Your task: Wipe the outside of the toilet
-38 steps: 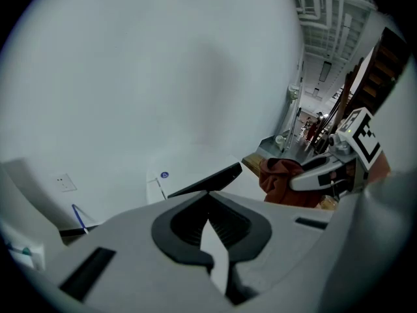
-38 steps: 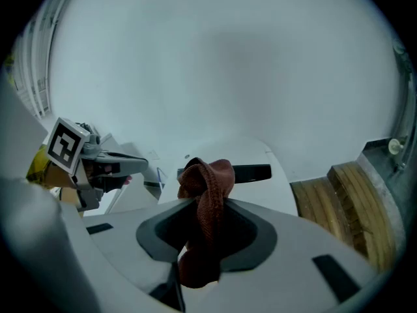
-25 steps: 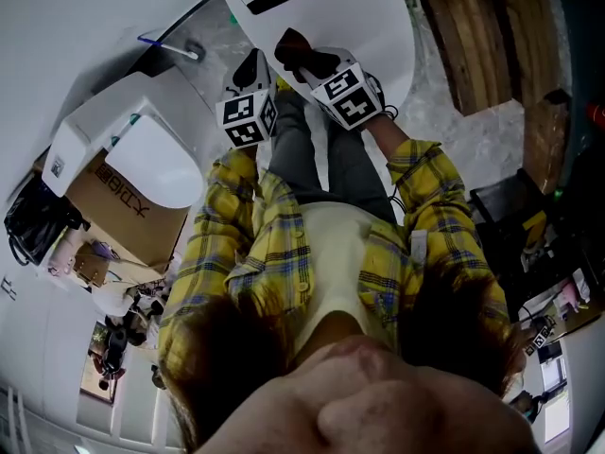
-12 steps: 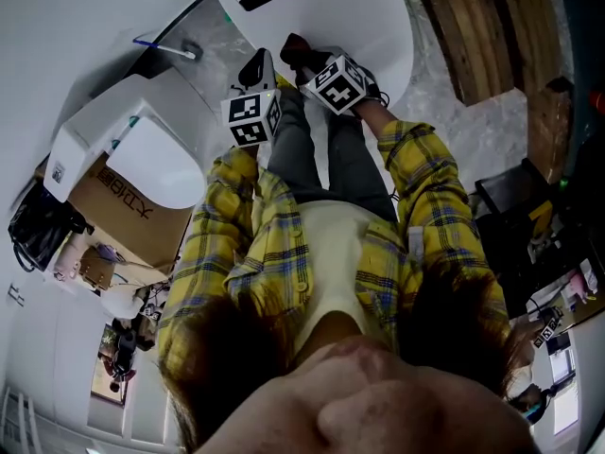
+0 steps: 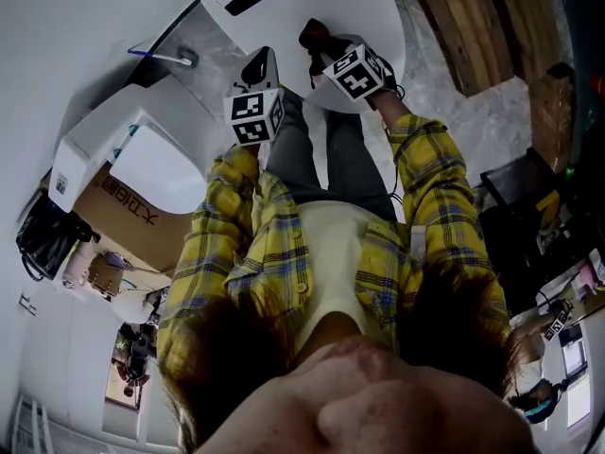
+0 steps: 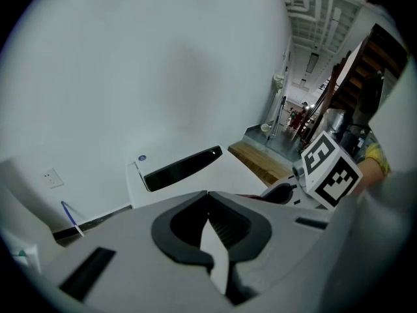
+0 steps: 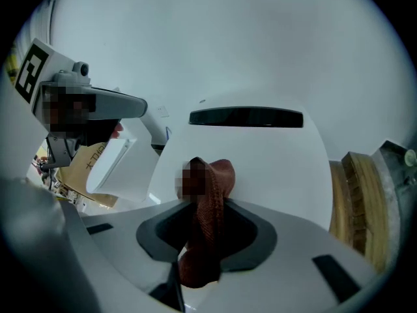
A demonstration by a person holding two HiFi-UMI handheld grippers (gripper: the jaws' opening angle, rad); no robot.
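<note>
Nearest to us, the right gripper (image 7: pixel 205 240) has its jaws closed on a rust-red cloth (image 7: pixel 210 201). The cloth stands up between them in a bunched fold, part of it under a mosaic patch. The left gripper (image 6: pixel 212 237) carries nothing: its jaws stand almost together, with only a thin pale sliver between them. In the head view both grippers are over the front of the toilet (image 5: pixel 331 3), the left one at its near edge and the right one, with the cloth, above the lid. We cannot tell whether the cloth touches it.

We judge the step in hand to be laying the cloth on the shell and starting a stroke. To do it well we should tilt the right gripper so that the free fold of cloth meets the surface rather than the hard jaw tips. Then we should press lightly and draw long, overlapping passes from the lid down the sides. The bunch is small, so the grip must be firm or it may slip out. The left gripper is best held off the path.

The toilet is smooth, glossy white, its closed lid broad and rounded, with a long dark strip (image 7: pixel 246 117) across the back near the white wall (image 7: pixel 228 38). We can make out no dirt on it. Farther off, a second white toilet (image 5: pixel 156 159) stands to the left by a cardboard box (image 5: pixel 132 206), and wooden planks (image 5: pixel 473 36) lie to the right
</note>
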